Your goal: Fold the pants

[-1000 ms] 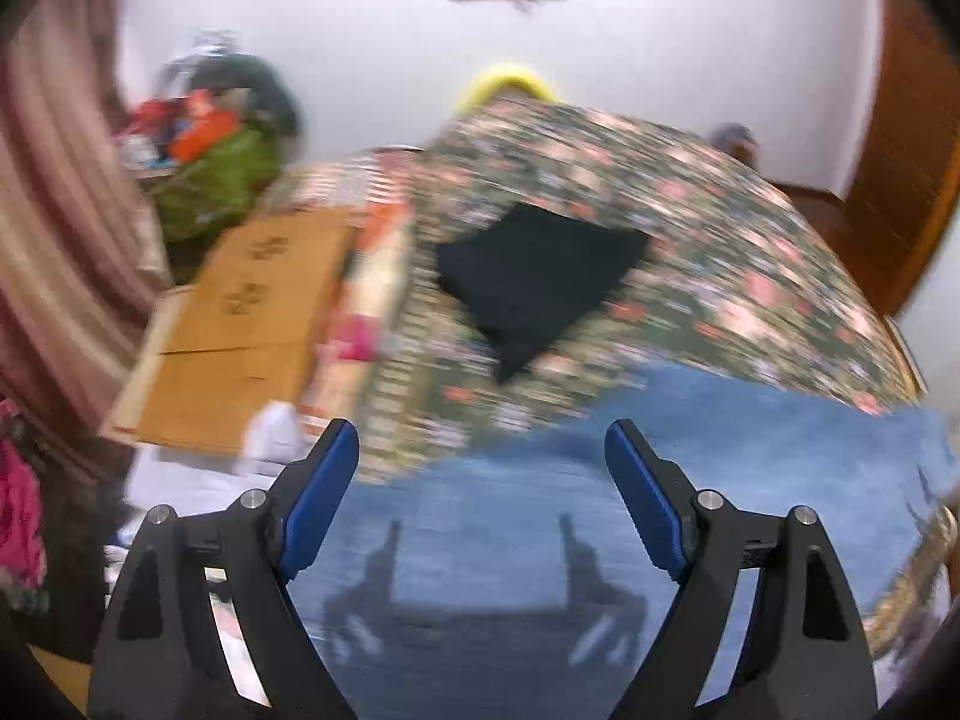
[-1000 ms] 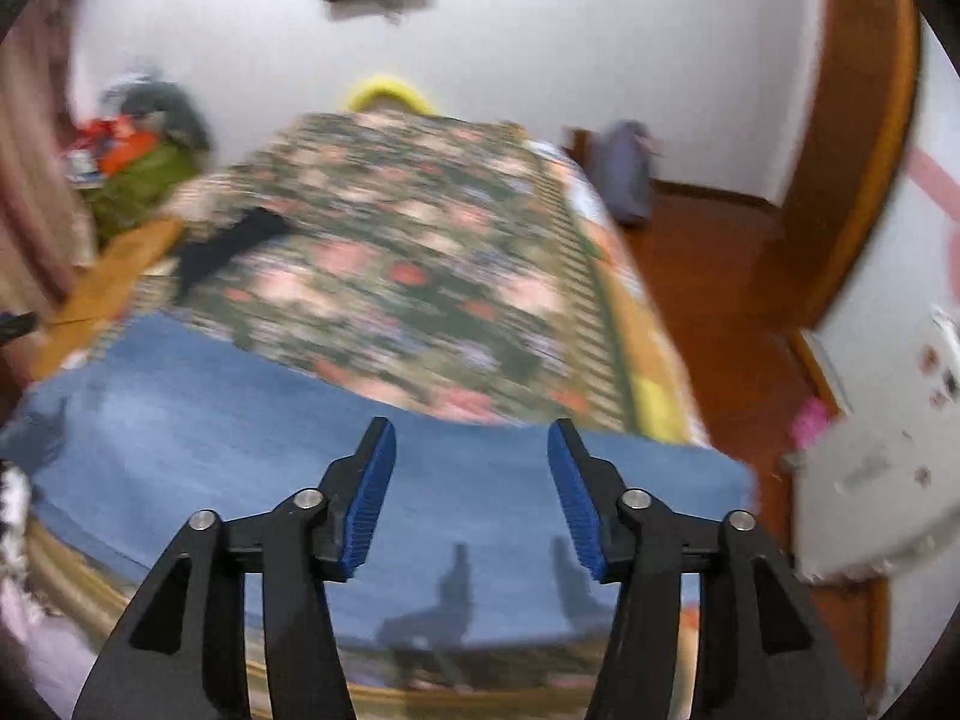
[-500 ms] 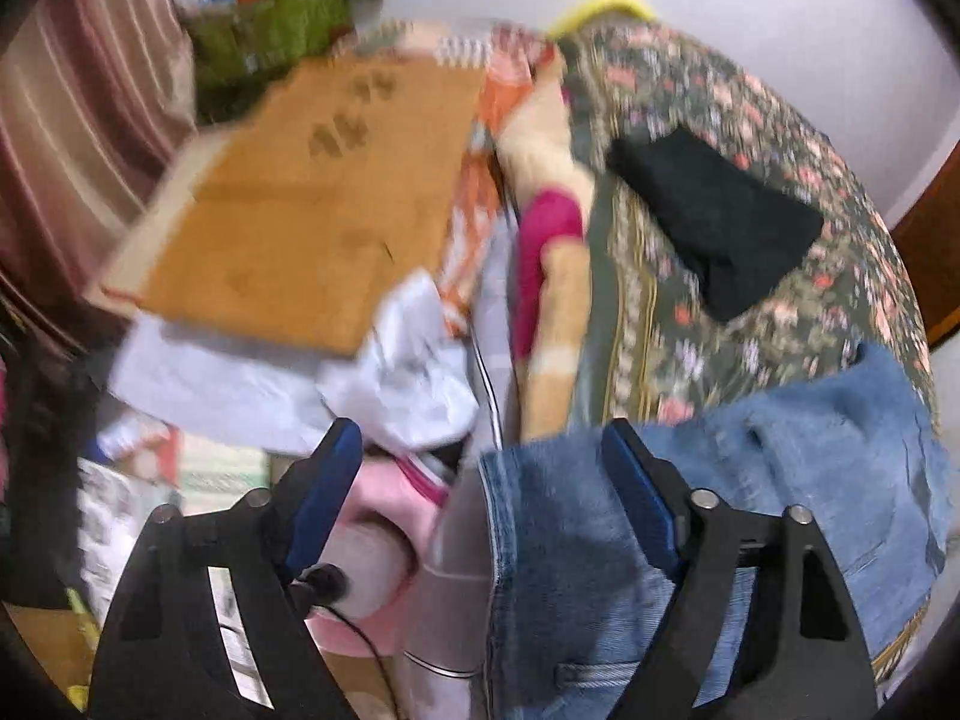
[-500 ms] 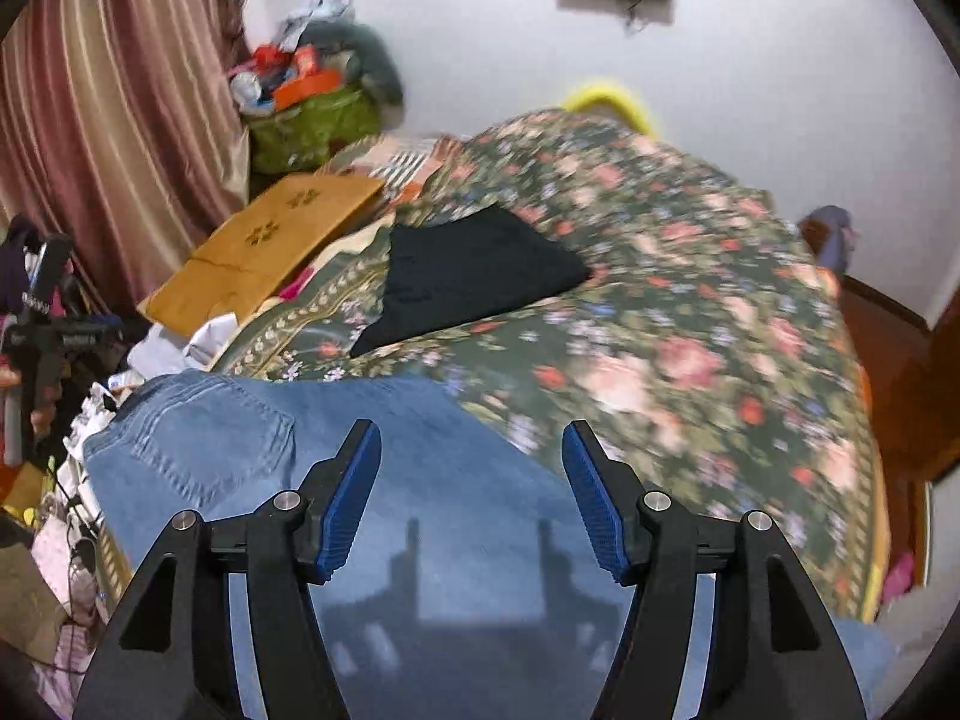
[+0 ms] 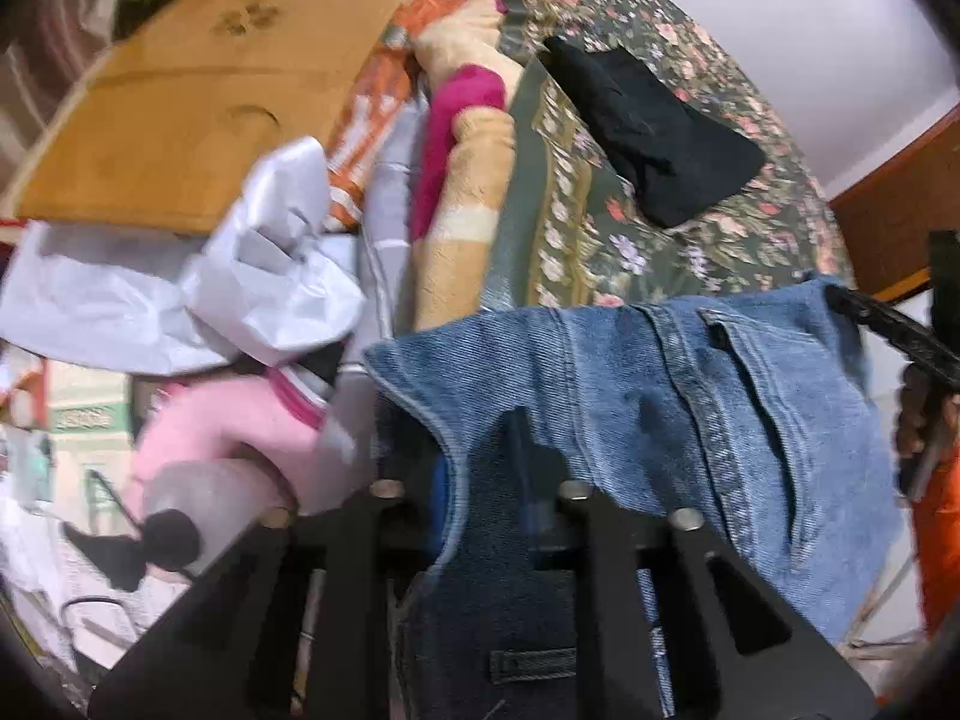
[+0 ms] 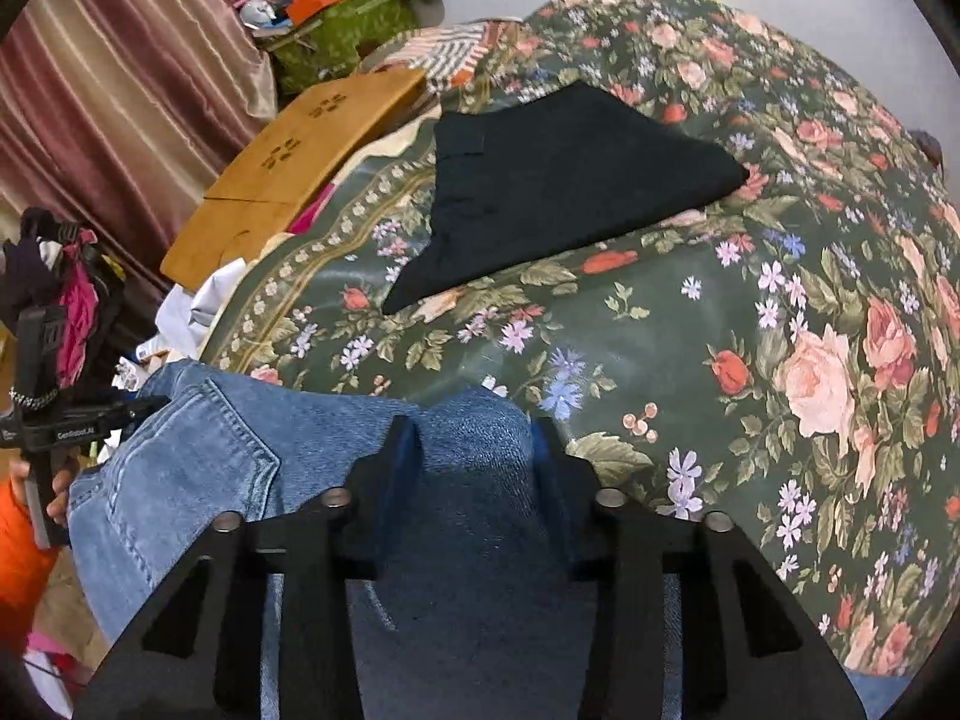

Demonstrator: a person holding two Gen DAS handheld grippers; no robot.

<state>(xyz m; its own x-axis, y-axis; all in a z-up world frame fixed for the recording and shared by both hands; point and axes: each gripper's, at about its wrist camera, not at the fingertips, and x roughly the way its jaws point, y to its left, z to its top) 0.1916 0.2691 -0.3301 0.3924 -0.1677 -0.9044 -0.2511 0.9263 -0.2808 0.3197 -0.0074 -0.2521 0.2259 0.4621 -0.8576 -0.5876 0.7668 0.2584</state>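
Starting on the far left of the left wrist view, there's a cardboard box (image 5: 198, 90) lying flat with paw prints on it, then a crumpled white plastic bag (image 5: 264, 276) and something pink (image 5: 234, 420) below it. A rolled tan and magenta blanket (image 5: 462, 138) sits between that clutter and the bed (image 5: 600, 240) with its dark green floral cover. A folded black garment (image 5: 654, 126) lies on the bed further back.

The blue jeans (image 5: 690, 408) are draped over the near edge of the bed, waistband end toward the left. The left gripper (image 5: 480, 480) has its fingers pinched all the way together on the denim edge near the corner, with cloth bunched between them.

Over in the right wrist view, the same jeans (image 6: 210, 462) show a back pocket on the left, and the left gripper (image 6: 129, 411) can be seen there held by a hand (image 6: 57, 480) with an orange sleeve. The right gripper (image 6: 474, 456) is further right along the jeans, fingers closing with a raised fold of denim between them; both pads look to be up against the fold. Past it to the right it's just the floral bed cover (image 6: 810, 360), with the black garment (image 6: 564, 180) lying well apart from the jeans.
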